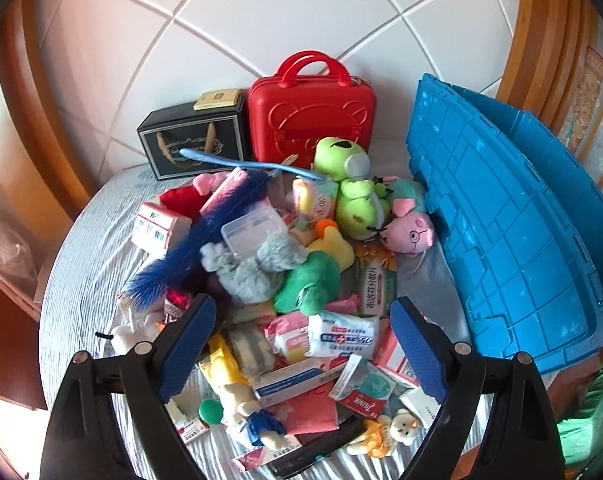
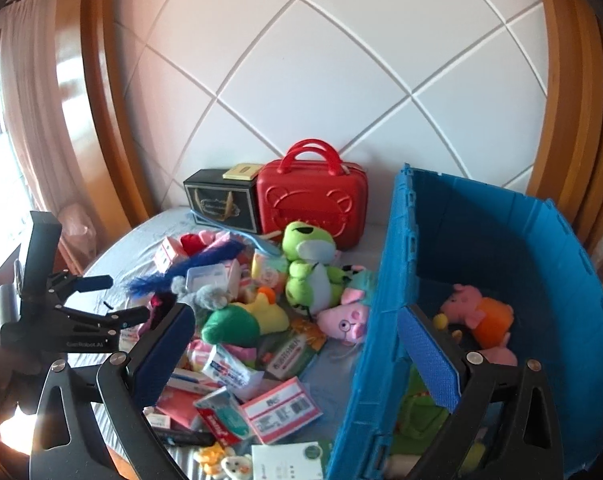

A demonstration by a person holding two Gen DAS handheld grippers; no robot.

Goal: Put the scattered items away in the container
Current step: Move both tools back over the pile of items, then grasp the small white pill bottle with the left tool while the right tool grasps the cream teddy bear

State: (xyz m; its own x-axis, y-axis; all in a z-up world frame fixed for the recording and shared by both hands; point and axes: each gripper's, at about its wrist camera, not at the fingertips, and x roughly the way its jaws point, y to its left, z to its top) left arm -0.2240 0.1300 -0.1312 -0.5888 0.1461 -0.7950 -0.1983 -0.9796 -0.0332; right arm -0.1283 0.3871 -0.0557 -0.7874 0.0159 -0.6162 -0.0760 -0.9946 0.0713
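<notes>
A pile of plush toys and small boxes lies on the grey bed sheet (image 1: 81, 248). It includes a green frog plush (image 1: 347, 184), a pink pig plush (image 1: 411, 230), a blue feather toy (image 1: 205, 236) and a white tissue pack (image 1: 343, 334). The blue crate (image 1: 513, 216) stands right of the pile; the right wrist view shows a pink-and-orange pig plush (image 2: 479, 312) inside the crate (image 2: 385, 320). My left gripper (image 1: 301, 344) is open and empty above the near part of the pile. My right gripper (image 2: 301, 354) is open and empty, straddling the crate's left wall.
A red case (image 1: 311, 116) and a black box (image 1: 193, 144) stand against the white padded wall behind the pile. Wooden frames curve at both sides. The left gripper (image 2: 117, 300) shows in the right wrist view at the pile's left edge.
</notes>
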